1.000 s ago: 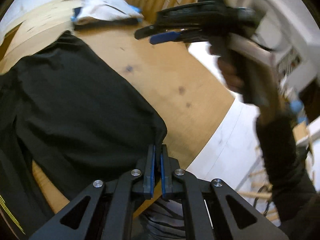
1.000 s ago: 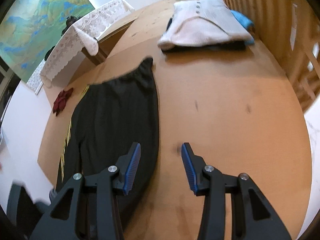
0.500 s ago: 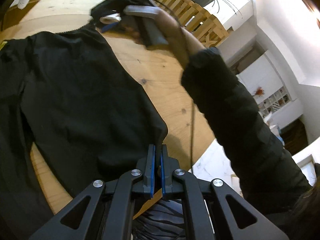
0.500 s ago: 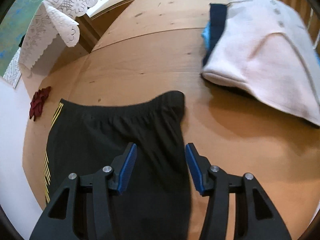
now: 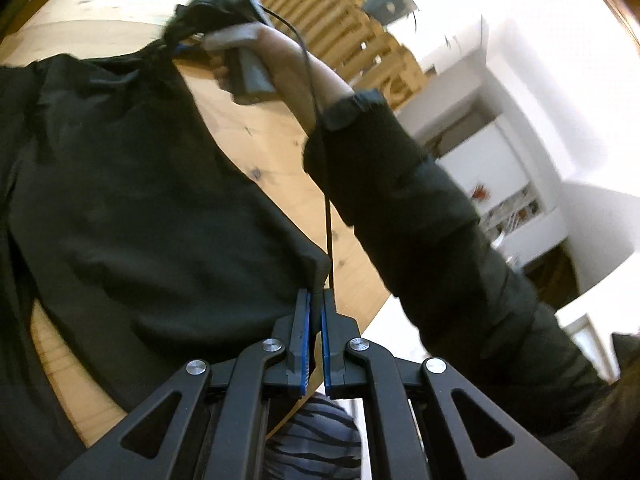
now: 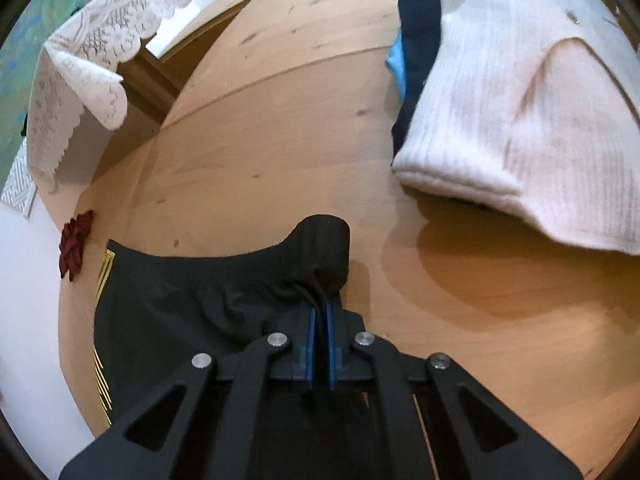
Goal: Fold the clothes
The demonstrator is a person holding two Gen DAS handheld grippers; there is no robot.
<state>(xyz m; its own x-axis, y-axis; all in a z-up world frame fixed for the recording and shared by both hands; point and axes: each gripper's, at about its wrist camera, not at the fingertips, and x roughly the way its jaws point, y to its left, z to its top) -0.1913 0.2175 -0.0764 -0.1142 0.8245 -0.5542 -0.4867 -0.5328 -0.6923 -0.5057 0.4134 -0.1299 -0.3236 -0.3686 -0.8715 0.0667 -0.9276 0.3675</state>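
Note:
Black shorts (image 5: 132, 184) with yellow side stripes (image 6: 105, 268) lie spread on the round wooden table (image 6: 280, 140). My left gripper (image 5: 316, 300) is shut on the near corner of the shorts at the table's edge. My right gripper (image 6: 319, 312) is shut on the corner of the waistband (image 6: 324, 236), which bunches up in a hump just past the blue pads (image 6: 308, 320). In the left wrist view the right gripper (image 5: 180, 40) shows at the far corner of the shorts, held by a hand (image 5: 280, 64) in a black sleeve.
A folded white knit garment (image 6: 520, 100) lies on navy and blue clothes (image 6: 416, 60) at the table's far right. A lace-covered table (image 6: 80, 60) stands beyond the left edge. A dark red object (image 6: 74, 246) lies left of the shorts. A wooden slat railing (image 5: 340, 28) runs behind.
My right gripper moved to the waistband corner of the shorts and shut on it, bunching the fabric. The left gripper kept its grip on the near corner and turned a little.

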